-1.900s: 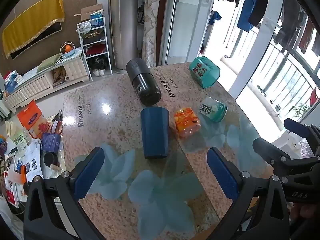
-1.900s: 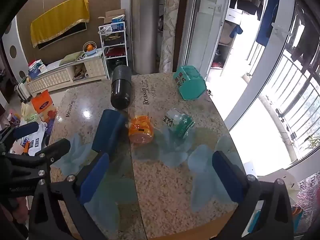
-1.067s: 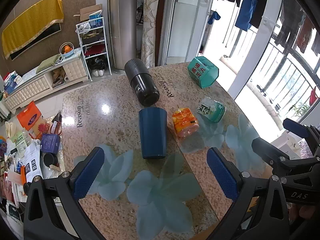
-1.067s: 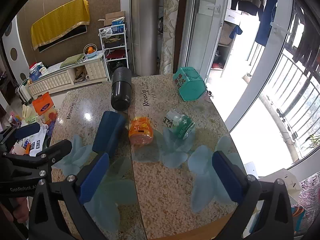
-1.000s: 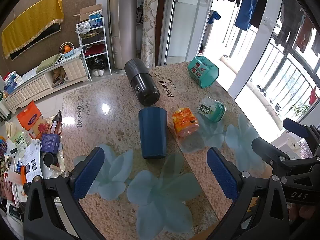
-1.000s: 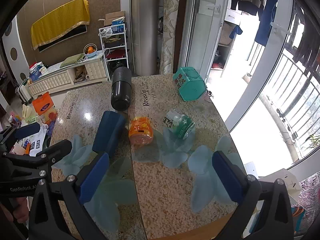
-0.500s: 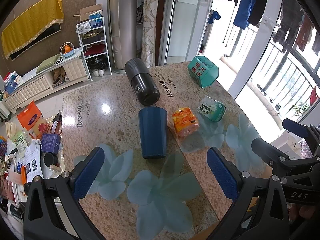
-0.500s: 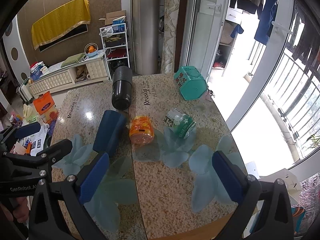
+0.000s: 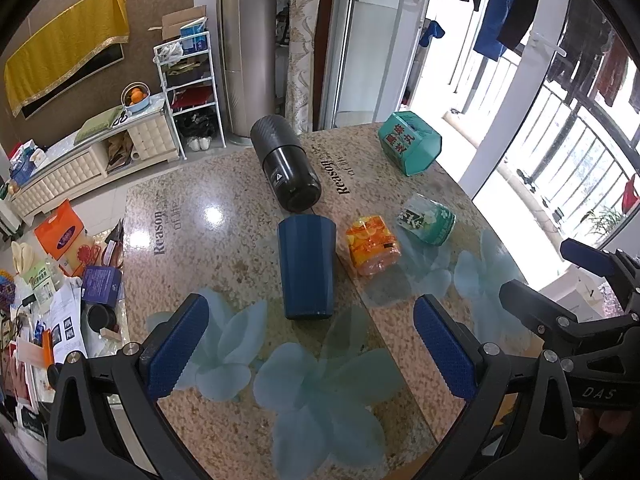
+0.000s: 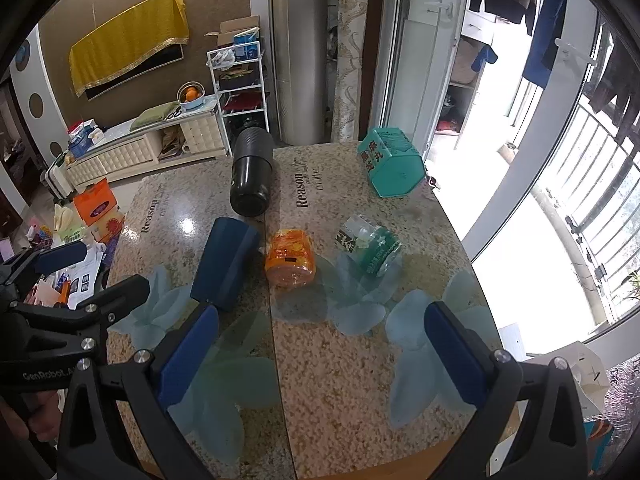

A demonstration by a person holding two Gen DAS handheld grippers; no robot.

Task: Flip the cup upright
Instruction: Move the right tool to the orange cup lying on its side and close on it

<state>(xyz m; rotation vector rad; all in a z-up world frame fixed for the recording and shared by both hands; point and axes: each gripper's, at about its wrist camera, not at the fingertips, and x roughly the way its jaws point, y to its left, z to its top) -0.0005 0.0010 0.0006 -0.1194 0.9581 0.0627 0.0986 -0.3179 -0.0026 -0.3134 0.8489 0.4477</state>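
While both grippers are hovering with jaws wide and empty, the blue cup (image 9: pixel 306 270) is lying on its side mid-table.

I am judging that my left gripper (image 9: pixel 308 354) risks rolling it into the black flask (image 9: pixel 285 168) or orange jar (image 9: pixel 373 249) beside it.

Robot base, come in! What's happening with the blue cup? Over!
Both claws open, left claw and right claw holding nothing. Blue cup on its side, untouched. Black flask and orange pack lie close beside it.
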